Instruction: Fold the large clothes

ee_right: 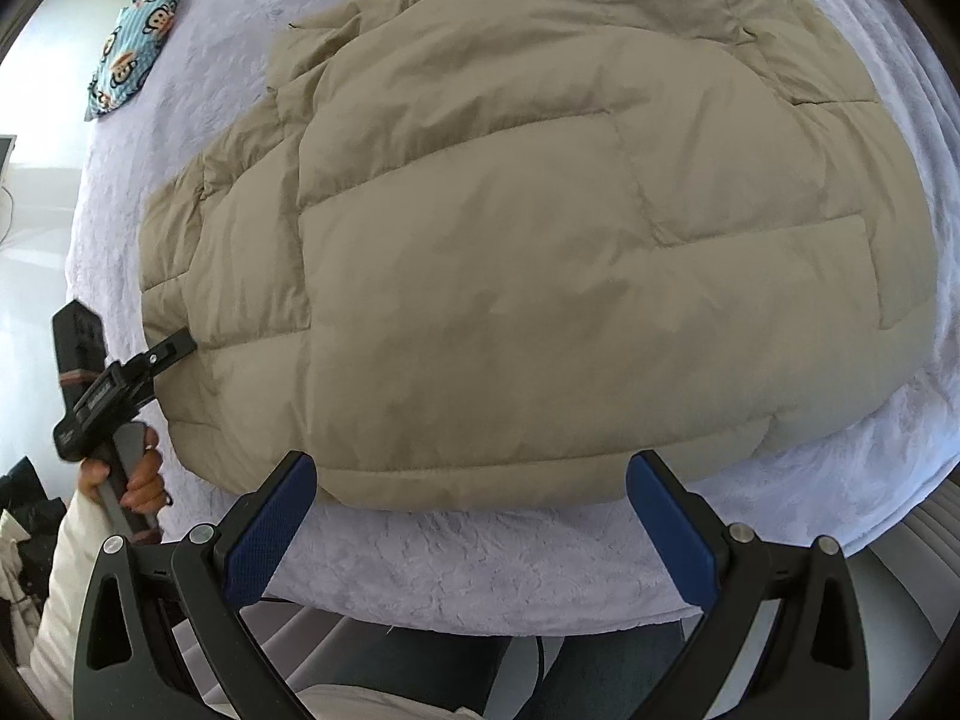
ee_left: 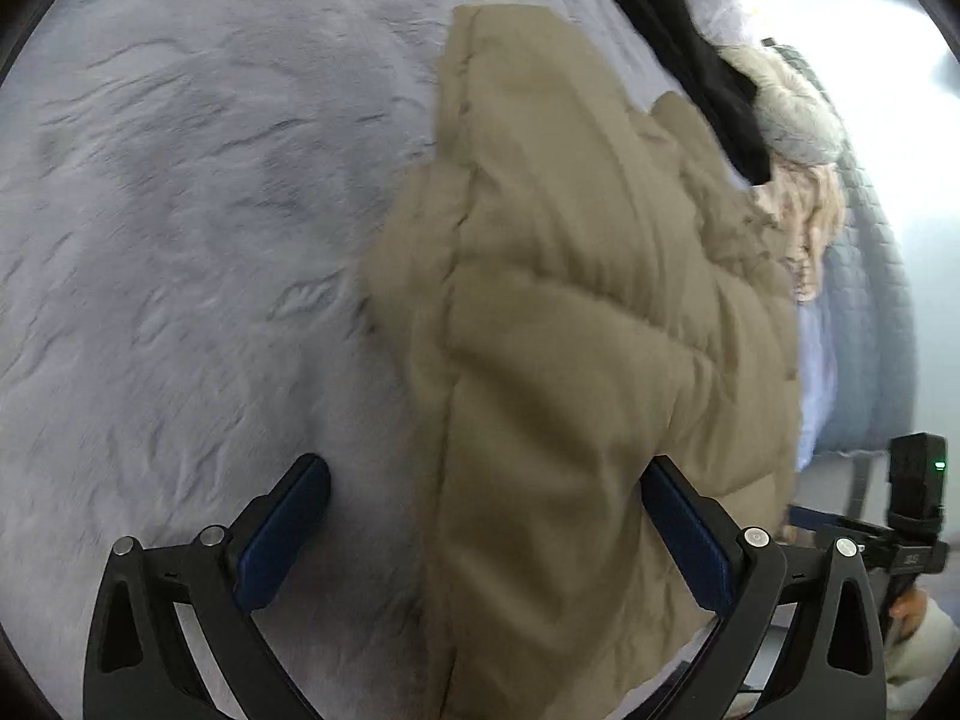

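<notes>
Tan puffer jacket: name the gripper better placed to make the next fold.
Left, probably. The left gripper is open with the jacket edge between its fingers; the right gripper hangs open short of the hem.

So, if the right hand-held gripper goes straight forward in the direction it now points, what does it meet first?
Most likely the near hem of the beige puffer jacket, which lies just ahead of the open right hand-held gripper on the lilac blanket. Depth is unclear; it might touch the blanket first.

Jacket (ee_right: 540, 252) on blanket (ee_right: 480, 558); patterned cloth (ee_right: 129, 54) far left; clothes pile (ee_left: 798, 138) behind jacket.
</notes>
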Action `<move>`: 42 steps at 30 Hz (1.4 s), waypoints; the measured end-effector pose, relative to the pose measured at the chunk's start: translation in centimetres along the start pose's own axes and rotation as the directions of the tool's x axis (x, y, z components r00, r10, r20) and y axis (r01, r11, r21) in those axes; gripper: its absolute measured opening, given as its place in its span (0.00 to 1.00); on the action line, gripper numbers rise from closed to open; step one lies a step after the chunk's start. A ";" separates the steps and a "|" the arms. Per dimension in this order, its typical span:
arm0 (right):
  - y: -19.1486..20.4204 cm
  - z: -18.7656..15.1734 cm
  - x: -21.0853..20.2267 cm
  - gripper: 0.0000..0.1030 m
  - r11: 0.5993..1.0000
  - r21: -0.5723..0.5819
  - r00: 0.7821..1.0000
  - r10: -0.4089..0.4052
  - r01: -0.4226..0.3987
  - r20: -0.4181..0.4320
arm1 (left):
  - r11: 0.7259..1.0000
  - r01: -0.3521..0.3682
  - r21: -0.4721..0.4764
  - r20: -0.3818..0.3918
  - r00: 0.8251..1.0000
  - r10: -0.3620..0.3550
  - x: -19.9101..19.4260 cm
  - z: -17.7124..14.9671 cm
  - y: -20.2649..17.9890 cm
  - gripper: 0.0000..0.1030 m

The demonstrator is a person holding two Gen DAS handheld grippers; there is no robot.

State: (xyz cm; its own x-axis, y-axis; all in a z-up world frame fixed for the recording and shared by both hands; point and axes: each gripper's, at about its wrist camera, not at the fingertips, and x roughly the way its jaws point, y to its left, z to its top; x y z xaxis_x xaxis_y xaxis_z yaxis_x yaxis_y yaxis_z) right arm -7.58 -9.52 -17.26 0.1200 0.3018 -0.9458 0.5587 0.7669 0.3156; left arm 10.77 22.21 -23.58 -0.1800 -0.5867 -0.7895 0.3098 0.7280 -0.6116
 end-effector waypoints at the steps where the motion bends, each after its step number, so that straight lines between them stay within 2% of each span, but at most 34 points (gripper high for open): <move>1: 0.1 0.1 0.0 1.00 1.000 -0.002 1.000 0.001 -0.001 0.003 | 1.000 0.014 0.001 -0.003 1.000 -0.014 0.1 0.2 0.0 1.00; 3: 0.0 0.2 0.0 1.00 1.000 0.002 1.000 0.002 -0.002 0.011 | 0.998 0.065 0.002 -0.010 0.998 -0.065 0.4 0.5 -0.2 1.00; 6: -0.2 0.6 -0.1 1.00 1.000 0.016 1.000 0.011 -0.011 0.024 | 0.986 0.165 0.007 -0.060 0.985 -0.164 1.7 0.6 -1.2 1.00; 7: -0.3 0.7 -0.1 1.00 1.000 0.018 1.000 0.011 -0.012 0.029 | 0.985 0.171 0.018 -0.078 0.982 -0.169 2.1 0.6 -1.6 1.00; 9: -0.3 1.0 -0.4 1.00 1.000 0.023 0.999 0.010 -0.011 0.041 | 0.988 0.142 0.064 -0.100 0.986 -0.136 3.3 0.8 -2.9 1.00; 10: -0.3 1.2 -0.6 1.00 1.000 0.024 0.999 0.011 -0.012 0.052 | 0.989 0.125 0.084 -0.104 0.988 -0.116 3.8 1.0 -3.6 0.94; 11: -0.3 1.4 -0.7 1.00 1.000 0.025 0.998 0.012 -0.014 0.060 | 0.988 0.122 0.097 -0.108 0.988 -0.111 4.1 1.2 -4.2 0.82; 12: -0.3 1.6 -1.0 1.00 1.000 0.025 0.998 0.013 -0.014 0.069 | 0.986 0.135 0.096 -0.115 0.986 -0.124 4.2 1.3 -4.5 0.51; 13: -0.3 1.9 -1.2 1.00 1.000 0.025 0.997 0.013 -0.015 0.081 | 0.982 0.171 0.077 -0.120 0.980 -0.161 3.8 1.2 -4.5 0.38; 16: -0.6 2.6 -1.9 1.00 0.999 0.029 0.992 0.016 -0.020 0.125 | 0.981 0.165 0.100 -0.079 0.984 -0.158 2.3 0.9 -5.8 0.29; 18: -1.0 3.3 -2.2 0.95 0.999 0.036 0.986 0.029 -0.035 0.162 | 0.980 0.162 0.115 -0.059 0.986 -0.156 1.1 0.5 -6.9 0.27; 19: -1.1 3.8 -2.2 0.78 0.999 0.038 0.983 0.026 -0.034 0.179 | 0.980 0.160 0.119 -0.049 0.987 -0.155 0.5 0.4 -7.5 0.27; 20: -1.2 4.2 -2.1 0.45 0.999 0.041 0.981 0.015 -0.023 0.191 | 0.980 0.154 0.126 -0.040 0.988 -0.150 -0.1 0.3 -8.2 0.27; 22: -1.6 5.3 -1.6 0.14 0.998 0.052 0.978 0.018 -0.029 0.209 | 0.980 0.140 0.144 -0.025 0.990 -0.138 -1.3 0.1 -9.6 0.26; 24: -1.9 6.5 -0.5 0.14 0.995 0.045 0.971 0.078 -0.090 0.224 | 0.978 0.119 0.170 -0.022 0.993 -0.117 -2.2 0.0 -11.4 0.26; 26: -1.6 7.3 0.5 0.14 0.994 0.019 0.967 0.104 -0.111 0.232 | 0.973 0.090 0.211 -0.013 0.996 -0.089 -3.3 -0.2 -14.1 0.26; 29: -1.4 8.9 2.7 0.14 0.991 -0.018 0.966 0.136 -0.136 0.218 | 0.967 0.069 0.246 -0.006 0.998 -0.069 -4.2 -0.4 -17.6 0.26; 32: -2.4 10.2 4.2 0.14 0.979 -0.001 0.960 0.200 -0.204 0.196 | 0.957 0.014 0.290 0.007 1.000 -0.017 -4.5 -1.0 -22.3 0.26; 39: -5.3 11.4 6.7 0.08 0.926 0.056 0.920 0.361 -0.372 0.151 | 0.947 -0.082 0.309 0.016 0.997 0.081 -2.6 -2.7 -32.9 0.26; 42: -5.9 11.7 7.3 0.04 0.904 0.076 0.903 0.408 -0.420 0.135 | 0.923 -0.136 0.360 0.000 0.989 0.145 -0.4 -3.2 -36.9 0.27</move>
State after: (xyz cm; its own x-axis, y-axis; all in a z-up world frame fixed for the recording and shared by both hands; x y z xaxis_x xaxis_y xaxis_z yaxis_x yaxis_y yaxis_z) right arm -0.41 -18.52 -26.92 0.4471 0.5092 -0.7354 0.5175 0.5234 0.6770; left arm -3.61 -3.24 -0.83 -0.1327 -0.4747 -0.8701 0.6462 0.6242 -0.4391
